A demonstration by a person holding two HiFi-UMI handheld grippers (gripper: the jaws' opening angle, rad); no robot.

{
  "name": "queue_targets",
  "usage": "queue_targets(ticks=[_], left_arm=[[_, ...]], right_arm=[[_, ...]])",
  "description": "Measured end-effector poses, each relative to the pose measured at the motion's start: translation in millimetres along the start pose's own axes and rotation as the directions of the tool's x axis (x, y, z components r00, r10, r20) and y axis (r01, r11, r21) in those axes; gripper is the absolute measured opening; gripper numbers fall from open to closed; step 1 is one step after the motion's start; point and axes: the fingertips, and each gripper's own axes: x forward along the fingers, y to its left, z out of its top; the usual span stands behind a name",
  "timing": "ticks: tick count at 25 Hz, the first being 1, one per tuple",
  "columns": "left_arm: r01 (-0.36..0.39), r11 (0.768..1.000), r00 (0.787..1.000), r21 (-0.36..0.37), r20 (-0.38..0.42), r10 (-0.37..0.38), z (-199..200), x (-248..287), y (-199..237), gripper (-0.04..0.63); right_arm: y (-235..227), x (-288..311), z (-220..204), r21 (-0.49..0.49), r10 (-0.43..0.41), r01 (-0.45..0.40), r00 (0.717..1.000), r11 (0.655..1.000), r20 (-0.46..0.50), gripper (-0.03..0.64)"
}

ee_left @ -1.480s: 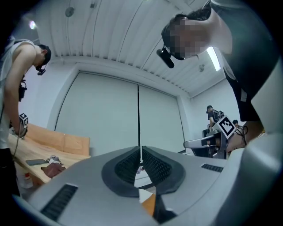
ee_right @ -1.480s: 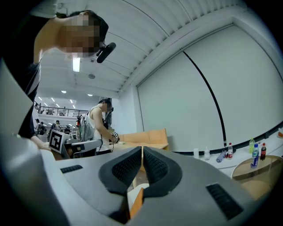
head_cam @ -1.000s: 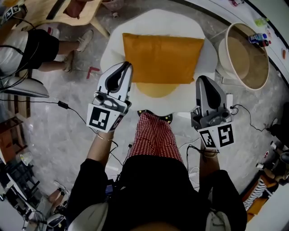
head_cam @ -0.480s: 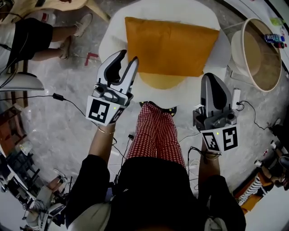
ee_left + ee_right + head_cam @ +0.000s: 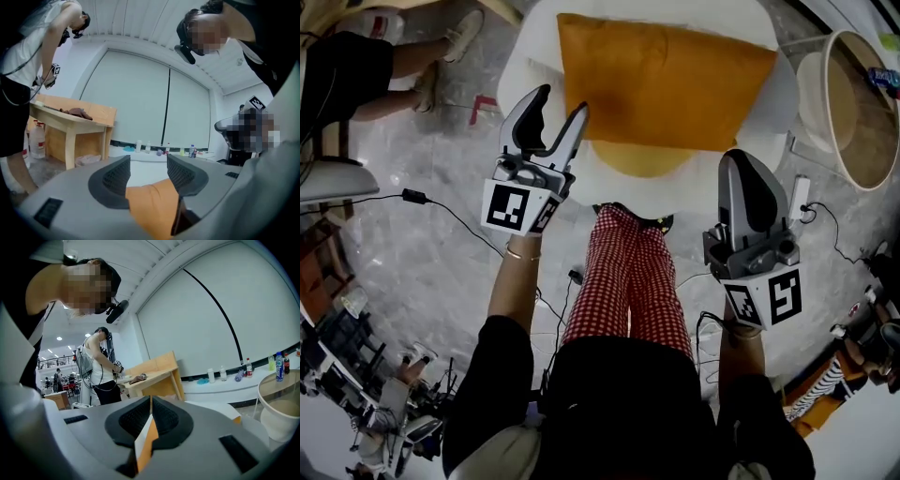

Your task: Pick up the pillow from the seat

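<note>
Head view puts the left gripper (image 5: 562, 101) at the near left corner of the orange rectangular fabric pillow (image 5: 666, 80), which lies across the white cushioned seat (image 5: 703, 187). Left gripper view alone shows its jaws, just opening, wide apart with orange between, unpressed. At right, the right gripper (image 5: 739, 161) has its jaws together, empty.

Pillow (image 5: 666, 84) lies on the seat (image 5: 534, 52), ahead of left tongs (image 5: 562, 101) and right tongs (image 5: 741, 161)
</note>
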Motion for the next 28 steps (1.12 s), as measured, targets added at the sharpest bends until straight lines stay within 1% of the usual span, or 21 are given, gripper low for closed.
queue_targets(ticks=[3, 7, 9, 13, 15, 18, 22, 28], left_arm=[[-0.003, 1.000, 1.000, -0.020, -0.007, 0.003, -16.0, 2.0, 6.9, 0.255], [0.013, 1.000, 0.999, 0.024, -0.035, -0.012, -37.6, 11.8, 15.3, 0.265], [0.012, 1.000, 0.998, 0.026, -0.056, -0.011, -50.0, 17.2, 20.8, 0.270], [-0.001, 1.000, 0.996, -0.019, -0.088, 0.000, -82.9, 25.2, 37.8, 0.276], [-0.002, 0.999, 0.994, -0.043, -0.110, -0.003, -100.4, 26.0, 44.2, 0.276], [-0.001, 0.999, 0.989, -0.039, -0.149, -0.004, -119.6, 27.2, 50.2, 0.276], [-0.006, 0.999, 0.982, -0.031, -0.188, 0.000, -137.5, 30.9, 53.7, 0.287], [-0.020, 0.998, 0.975, -0.066, -0.223, 0.005, -165.1, 38.6, 62.1, 0.304]], right_arm=[[-1.6, 2.5, -9.6, 0.005, -0.003, 0.003, 1.000, 1.000, -0.011, 0.021], [-3.5, 12.9, -25.1, 0.008, -0.002, 0.002, 1.000, 1.000, -0.028, 0.021], [-3.4, 16.0, -29.8, 0.013, -0.001, 0.001, 0.999, 1.000, -0.034, 0.021], [-3.4, 23.0, -41.8, 0.018, 0.008, -0.007, 0.999, 1.000, -0.053, 0.021], [-5.2, 24.4, -45.9, 0.012, -0.002, 0.003, 0.998, 1.000, -0.058, 0.021], [-7.0, 24.9, -47.7, 0.000, -0.016, 0.016, 0.999, 1.000, -0.049, 0.021], [-10.4, 22.0, -54.3, 0.017, -0.018, 0.019, 0.998, 1.000, -0.056, 0.021], [-10.9, 24.2, -55.3, 0.008, -0.025, 0.026, 0.998, 1.000, -0.059, 0.021]])
